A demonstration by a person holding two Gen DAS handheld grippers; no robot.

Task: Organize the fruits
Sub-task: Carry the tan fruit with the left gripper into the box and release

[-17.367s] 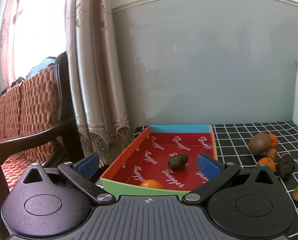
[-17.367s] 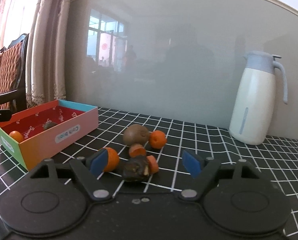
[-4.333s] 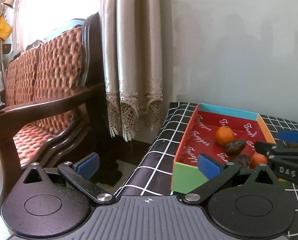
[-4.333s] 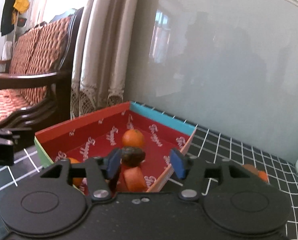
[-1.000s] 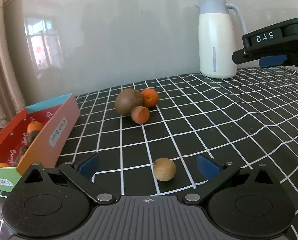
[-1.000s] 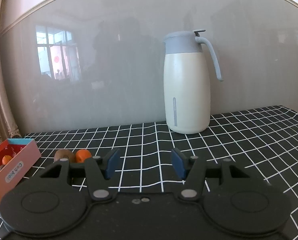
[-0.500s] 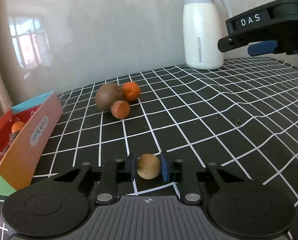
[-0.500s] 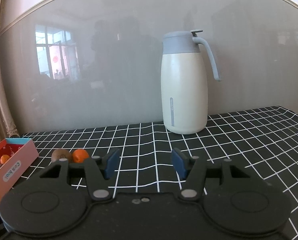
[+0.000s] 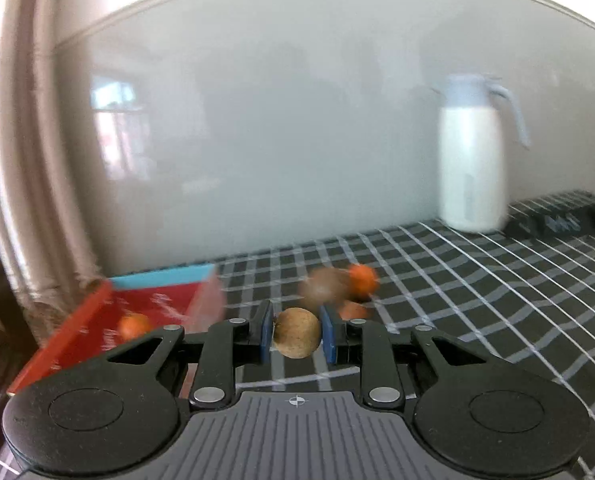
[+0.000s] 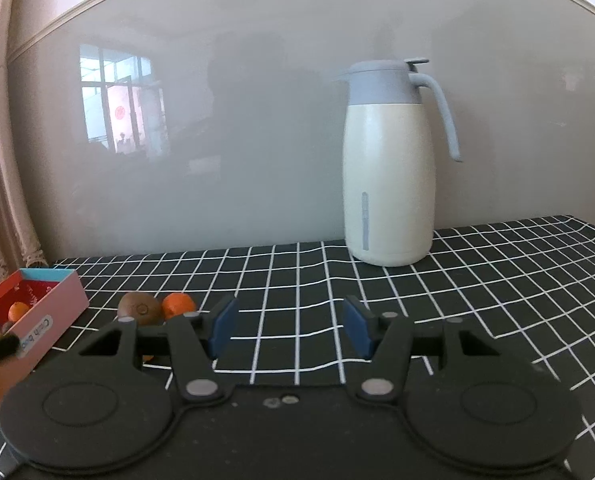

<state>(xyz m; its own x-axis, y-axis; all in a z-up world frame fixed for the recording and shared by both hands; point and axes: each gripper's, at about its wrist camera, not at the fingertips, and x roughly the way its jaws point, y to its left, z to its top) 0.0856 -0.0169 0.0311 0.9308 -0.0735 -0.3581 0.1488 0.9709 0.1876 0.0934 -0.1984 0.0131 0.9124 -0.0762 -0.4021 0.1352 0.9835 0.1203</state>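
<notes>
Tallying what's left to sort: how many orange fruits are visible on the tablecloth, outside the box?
2: a whole orange fruit beside the brown kiwi, and an orange piece just in front, partly behind the left gripper. Others may be hidden.

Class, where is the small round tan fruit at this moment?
In the left wrist view, the small tan fruit sits clamped in the left hand-held gripper, in front of the kiwi, right of the red box.
</notes>
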